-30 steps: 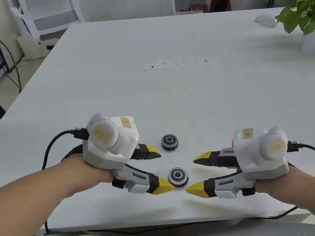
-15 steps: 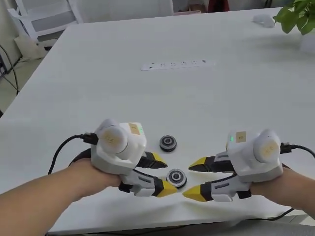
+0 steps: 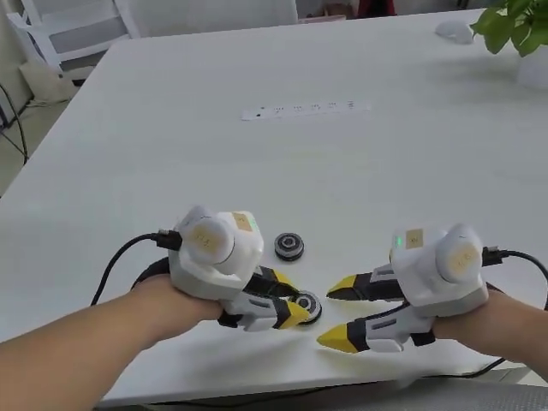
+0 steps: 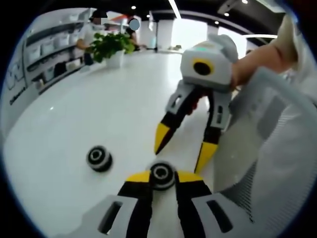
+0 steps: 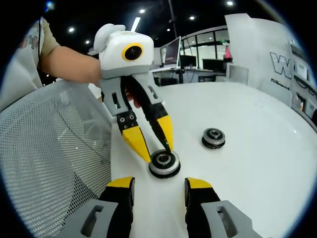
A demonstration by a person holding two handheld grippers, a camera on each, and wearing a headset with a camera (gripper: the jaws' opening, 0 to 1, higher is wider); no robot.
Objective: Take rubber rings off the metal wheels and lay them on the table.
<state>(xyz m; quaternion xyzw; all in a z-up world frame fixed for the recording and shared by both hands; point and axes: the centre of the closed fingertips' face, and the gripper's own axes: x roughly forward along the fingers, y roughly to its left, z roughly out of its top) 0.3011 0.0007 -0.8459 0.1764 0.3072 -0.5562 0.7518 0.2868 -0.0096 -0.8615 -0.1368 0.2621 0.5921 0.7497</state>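
Plainly, the danger lies at the small round metal wheel with a black rubber ring (image 3: 306, 306), the nearer wheel of two, which lies flat on the white table (image 3: 342, 171) close to its front edge. The white left gripper with yellow-tipped black jaws (image 3: 295, 301) has clenched on it; in the left gripper view both tips press against its rim (image 4: 162, 174). Whether they bear on rubber or on metal is too small to tell. If they pinch the ring itself, it will be trapped against the hub and will not peel off. A narrow grip on a round rim may also let the nearer wheel squirt out sideways or roll off the edge.

The matching right gripper (image 3: 327, 315) stands just beside it with jaws spread and nothing between them. It must hook only the ring, and a tug before the left grip is firm would drag the whole wheel along. The second identical wheel (image 3: 289, 246) sits a little farther in, apart from both grippers, with its ring on.

A second ago the left jaws stood wide, with the nearer wheel loose between the two grippers. They have since narrowed onto it, and the right gripper has drawn slightly closer. The second wheel has not moved.
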